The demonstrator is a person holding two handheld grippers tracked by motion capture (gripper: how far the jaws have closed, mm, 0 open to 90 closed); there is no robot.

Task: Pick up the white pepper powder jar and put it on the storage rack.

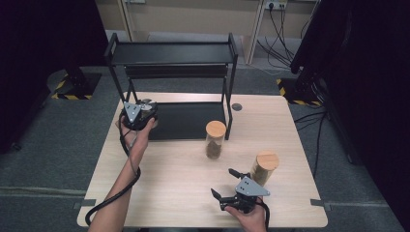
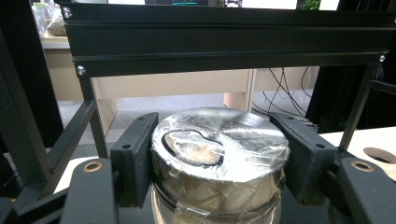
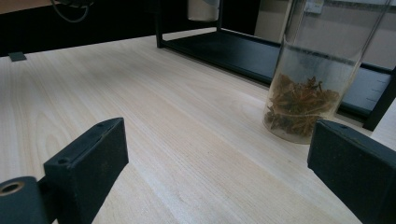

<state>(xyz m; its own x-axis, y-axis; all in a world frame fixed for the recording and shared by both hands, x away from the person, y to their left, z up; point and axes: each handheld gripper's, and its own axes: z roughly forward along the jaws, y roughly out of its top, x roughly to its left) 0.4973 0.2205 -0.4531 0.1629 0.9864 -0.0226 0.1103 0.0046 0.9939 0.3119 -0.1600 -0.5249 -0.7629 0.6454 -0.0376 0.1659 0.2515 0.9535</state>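
A glass jar with a silver lid wrapped in clear film (image 2: 219,144) sits between the jaws of my left gripper (image 2: 219,140), which is shut on its sides. In the high view this gripper (image 1: 142,112) holds the jar (image 1: 149,103) at the left end of the black rack's lower shelf (image 1: 188,121), under the top shelf (image 2: 224,42). Near the table's front edge, my right gripper (image 1: 222,181) stands open over bare wood, its jaws (image 3: 219,158) wide apart with nothing between them.
Two wooden-lidded jars of dried brown matter stand on the table: one (image 1: 215,139) by the rack's right front post, also ahead of the right gripper (image 3: 303,93), and one (image 1: 265,166) just right of that gripper. A round cable hole (image 1: 236,106) lies behind the rack.
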